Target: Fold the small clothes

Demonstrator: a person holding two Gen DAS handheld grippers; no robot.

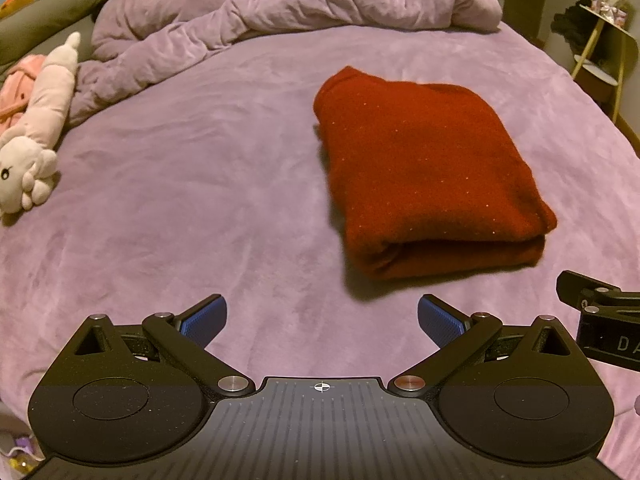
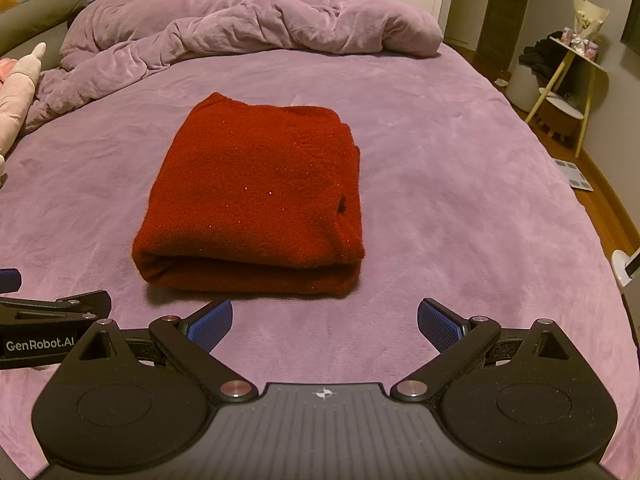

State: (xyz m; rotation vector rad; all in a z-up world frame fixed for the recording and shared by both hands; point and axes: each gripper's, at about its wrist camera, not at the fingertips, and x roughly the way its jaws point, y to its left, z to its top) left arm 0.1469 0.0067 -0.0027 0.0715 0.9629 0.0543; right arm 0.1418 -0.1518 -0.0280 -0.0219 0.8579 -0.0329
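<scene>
Folded red sweater [image 2: 256, 192] lying mid-bed, both sets of jaws spread wide and empty.

Resting on the purple bed [image 2: 460, 200] well short of the rumpled duvet [image 2: 248, 28] at the far edge, rolled fold edge turned toward the near edge, long axis running near edge to far. Dead ahead of the right gripper [image 2: 325, 322], just beyond its blue pads; ahead and off to the right of the left gripper [image 1: 322, 320], so right looks the nearer. Touching neither. Fold judged done or nearly so. No containers on the bed; plush toy [image 1: 36, 120] along the left edge, well apart.
</scene>
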